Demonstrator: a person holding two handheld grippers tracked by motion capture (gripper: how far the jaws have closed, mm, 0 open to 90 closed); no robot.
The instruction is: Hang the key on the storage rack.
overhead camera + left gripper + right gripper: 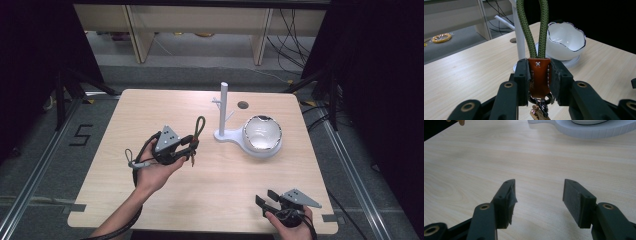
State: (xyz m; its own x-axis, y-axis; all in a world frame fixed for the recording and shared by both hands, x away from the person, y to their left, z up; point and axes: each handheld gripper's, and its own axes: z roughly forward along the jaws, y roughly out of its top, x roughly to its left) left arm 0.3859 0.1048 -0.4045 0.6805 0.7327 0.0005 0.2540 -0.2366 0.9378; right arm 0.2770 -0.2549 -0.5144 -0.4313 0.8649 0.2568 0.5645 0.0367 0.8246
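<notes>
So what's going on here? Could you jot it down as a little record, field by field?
Held item: keychain, green cord loop above a brown leather tab
Held by: left gripper, jaws shut on the leather tab
Other tool: right gripper, jaws open, nothing between them
Surface: wooden table
Nearby: white stand with side pegs, white bowl on its base
Likely aim: hanging the loop on a peg, at a guess

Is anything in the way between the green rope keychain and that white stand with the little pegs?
Nothing visible blocks it. The left gripper holds the keychain by its brown leather tab, green loop up. Between it and the white stand there is just bare table. The white bowl sits on the stand's base, to the post's right.
</notes>
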